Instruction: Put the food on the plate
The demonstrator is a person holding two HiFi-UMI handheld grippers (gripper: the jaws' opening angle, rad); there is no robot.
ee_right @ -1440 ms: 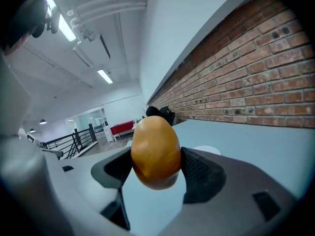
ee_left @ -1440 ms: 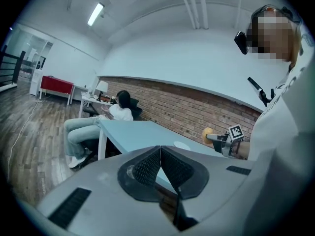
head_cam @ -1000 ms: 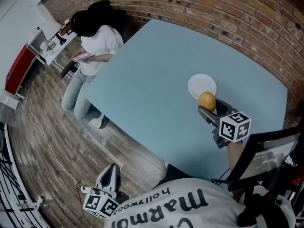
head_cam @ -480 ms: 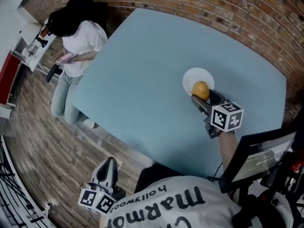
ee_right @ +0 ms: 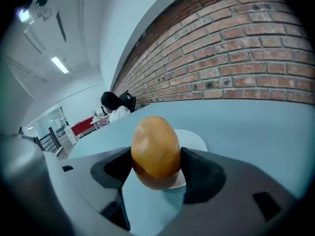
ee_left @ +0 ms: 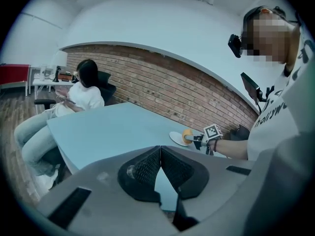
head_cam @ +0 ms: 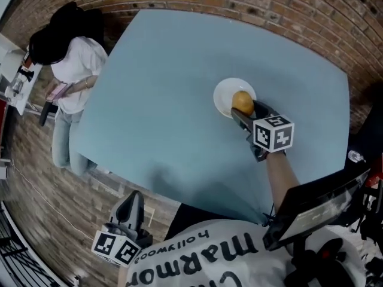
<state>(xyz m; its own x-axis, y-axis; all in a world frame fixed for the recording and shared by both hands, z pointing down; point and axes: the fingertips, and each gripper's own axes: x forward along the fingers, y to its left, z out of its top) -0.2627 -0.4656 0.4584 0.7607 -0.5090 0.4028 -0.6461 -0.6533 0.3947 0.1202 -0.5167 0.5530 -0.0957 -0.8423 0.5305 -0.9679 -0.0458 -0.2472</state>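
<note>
An orange-brown, egg-shaped piece of food [ee_right: 155, 151] sits clamped between the jaws of my right gripper [ee_right: 156, 167]. In the head view that food [head_cam: 242, 102] hangs over the near right part of the white plate [head_cam: 225, 94] on the light blue table [head_cam: 167, 88], with the right gripper [head_cam: 245, 109] behind it. From the left gripper view the plate [ee_left: 177, 138] and food [ee_left: 187, 135] show far off. My left gripper [head_cam: 133, 203] is held low beside the table's near edge, off the tabletop, its jaws shut with nothing in them [ee_left: 159, 167].
A seated person in a white top [head_cam: 70, 70] is at the table's far left corner. A brick wall [head_cam: 287, 5] runs behind the table. A dark laptop-like panel [head_cam: 311, 205] is at the lower right. Wooden floor [head_cam: 36, 178] lies to the left.
My right gripper has carried the food forward from beside the plate's near edge to over the plate. The left gripper has stayed low beside the table.
</note>
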